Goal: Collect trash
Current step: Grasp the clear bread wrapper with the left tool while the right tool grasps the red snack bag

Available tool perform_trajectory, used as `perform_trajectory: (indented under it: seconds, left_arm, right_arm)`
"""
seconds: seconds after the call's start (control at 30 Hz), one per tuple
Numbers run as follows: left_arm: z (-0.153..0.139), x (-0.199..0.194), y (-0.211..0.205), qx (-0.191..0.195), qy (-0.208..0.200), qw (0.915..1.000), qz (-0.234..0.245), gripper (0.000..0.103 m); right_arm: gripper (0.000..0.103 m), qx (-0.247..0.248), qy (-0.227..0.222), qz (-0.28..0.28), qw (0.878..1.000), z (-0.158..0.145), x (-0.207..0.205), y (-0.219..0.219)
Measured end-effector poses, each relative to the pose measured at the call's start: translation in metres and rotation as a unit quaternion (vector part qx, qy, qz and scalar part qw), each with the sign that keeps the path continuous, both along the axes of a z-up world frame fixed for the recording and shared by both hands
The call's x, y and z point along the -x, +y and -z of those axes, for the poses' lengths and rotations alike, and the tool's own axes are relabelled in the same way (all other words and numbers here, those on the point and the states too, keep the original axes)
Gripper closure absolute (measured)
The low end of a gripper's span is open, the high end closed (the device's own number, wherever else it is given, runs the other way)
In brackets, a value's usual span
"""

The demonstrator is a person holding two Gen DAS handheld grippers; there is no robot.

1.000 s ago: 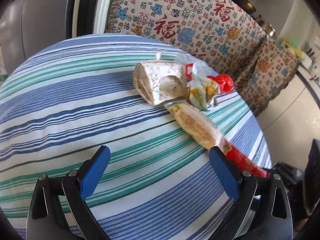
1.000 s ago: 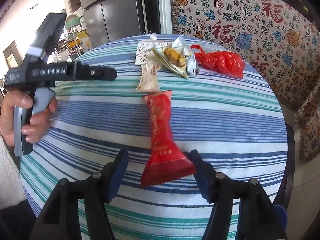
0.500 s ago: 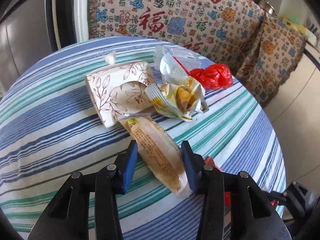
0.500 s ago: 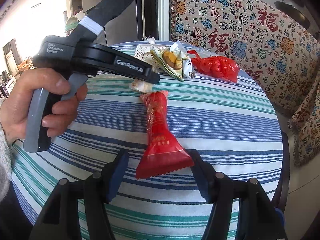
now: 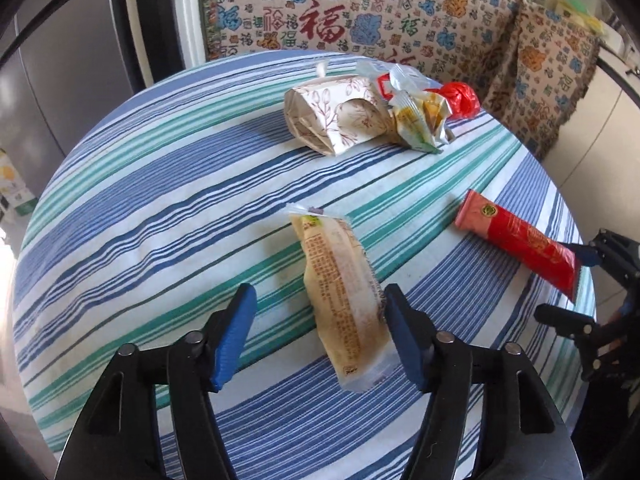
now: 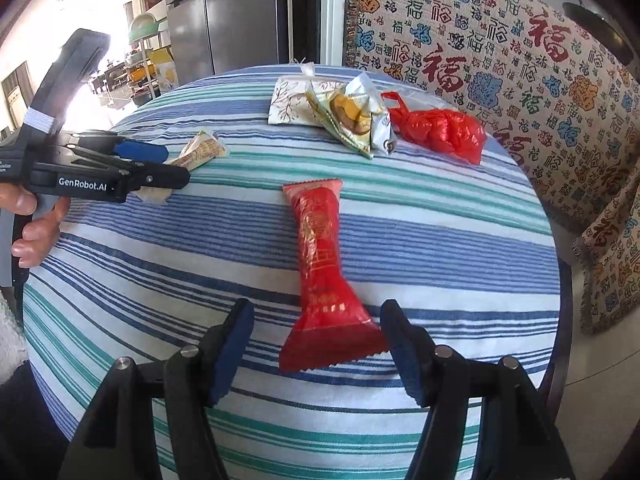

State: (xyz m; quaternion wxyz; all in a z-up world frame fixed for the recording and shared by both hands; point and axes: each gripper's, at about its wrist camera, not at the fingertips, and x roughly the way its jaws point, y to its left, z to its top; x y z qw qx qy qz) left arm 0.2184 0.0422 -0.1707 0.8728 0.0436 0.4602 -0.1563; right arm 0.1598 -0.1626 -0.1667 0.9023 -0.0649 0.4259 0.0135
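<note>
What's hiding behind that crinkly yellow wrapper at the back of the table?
Behind the yellow wrapper lies a leaf-printed paper bag, partly covered by it. A red plastic bag sits beside it. Whatever else the wrapper covers cannot be seen.

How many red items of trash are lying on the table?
2. A red wrapper lies between the right gripper's fingers; a red bag lies at the far edge beside the wrapper pile. More may be hidden.

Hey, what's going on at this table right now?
A person is clearing wrappers off a striped table with two tongs. The left tongs are open around a beige wrapper; the right tongs are open around a red wrapper. Neither is gripped. More trash lies at the far edge.
</note>
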Motion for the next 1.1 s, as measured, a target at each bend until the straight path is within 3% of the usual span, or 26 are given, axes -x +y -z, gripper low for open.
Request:
perform_trajectory:
  seconds: [0.07, 0.3, 0.53, 0.57, 0.63, 0.8, 0.9, 1.0, 1.1]
  left_arm:
    - [0.002, -0.001, 0.002, 0.007, -0.002, 0.9999, -0.011, 0.022]
    - [0.006, -0.001, -0.003, -0.017, -0.012, 0.9996, -0.02, 0.019]
    - [0.008, 0.001, -0.003, -0.037, -0.02, 0.9991, -0.013, 0.017]
    - [0.008, 0.002, -0.002, -0.037, -0.019, 0.999, -0.012, 0.017]
    - [0.007, 0.003, 0.004, -0.038, -0.017, 0.999, -0.014, 0.017]
    - [0.006, 0.004, 0.026, -0.045, -0.004, 0.9986, -0.028, 0.014]
    - [0.007, 0.004, 0.037, -0.047, 0.004, 0.998, -0.042, 0.007]
    - [0.01, 0.004, 0.04, -0.046, 0.004, 0.998, -0.044, 0.0]
    - [0.011, 0.007, 0.034, -0.044, -0.007, 0.9986, -0.029, 0.0]
  right_arm:
    - [0.034, 0.004, -0.015, 0.003, 1.0, -0.008, 0.0, -0.004]
    - [0.03, -0.004, -0.042, 0.005, 0.999, -0.027, -0.003, -0.014]
    - [0.031, -0.025, -0.02, -0.007, 0.999, -0.013, -0.02, -0.01]
    - [0.034, -0.029, -0.012, -0.012, 0.999, -0.009, -0.022, -0.01]
    - [0.078, -0.034, 0.012, -0.01, 0.999, -0.001, -0.028, -0.007]
    - [0.077, -0.026, 0.005, 0.022, 0.999, 0.007, -0.028, 0.005]
    - [0.072, -0.032, -0.014, 0.015, 0.999, 0.009, -0.025, 0.015]
    - [0.03, -0.036, -0.015, 0.01, 0.999, 0.011, -0.025, 0.013]
    - [0.026, -0.024, -0.009, 0.017, 1.0, 0.012, -0.023, 0.007]
